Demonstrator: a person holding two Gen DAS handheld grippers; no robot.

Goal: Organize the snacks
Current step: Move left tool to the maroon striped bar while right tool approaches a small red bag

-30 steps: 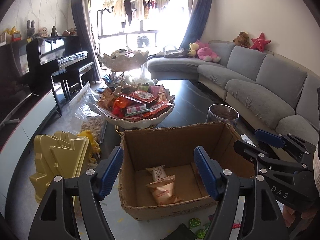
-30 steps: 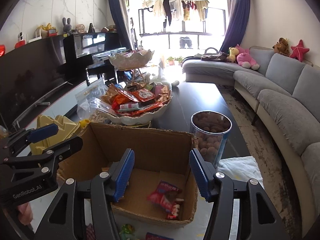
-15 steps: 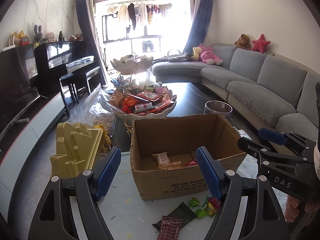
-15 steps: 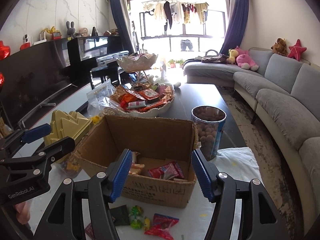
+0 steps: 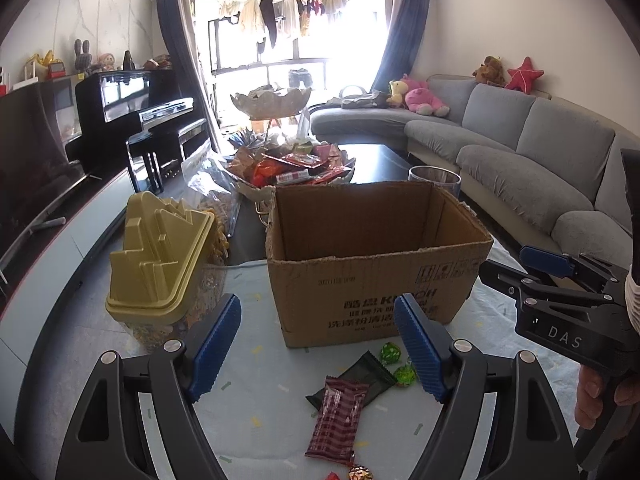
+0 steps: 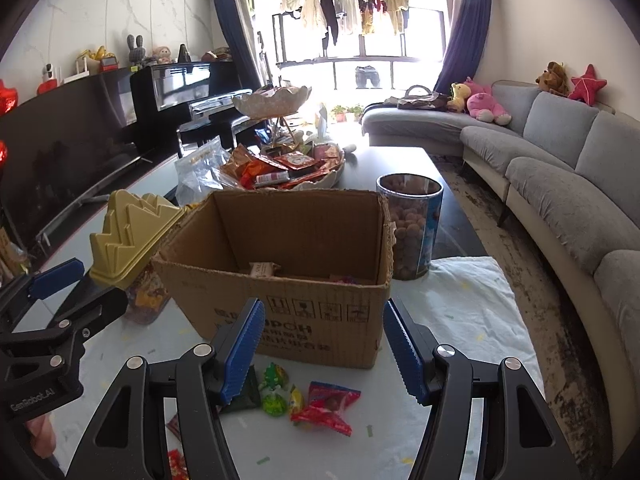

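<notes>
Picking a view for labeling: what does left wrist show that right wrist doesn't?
Left wrist only: the striped red packet and dark wrapper lying flat on the table.

Right wrist only: packets inside the box, the jar's brown balls, a bright red packet on the table.

Both: cardboard box, yellow lid, snack bowl, green candies, and both tongs open, left, right.

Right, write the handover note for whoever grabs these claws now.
Left claw: open, empty, over the loose snacks in front of the box.
Right claw: open, empty, also in front of the box.
Done: a few packets already lie in the box.
Left: on the white cloth lie a striped red packet, a dark packet, green candies and a red packet. All go in the box.
</notes>
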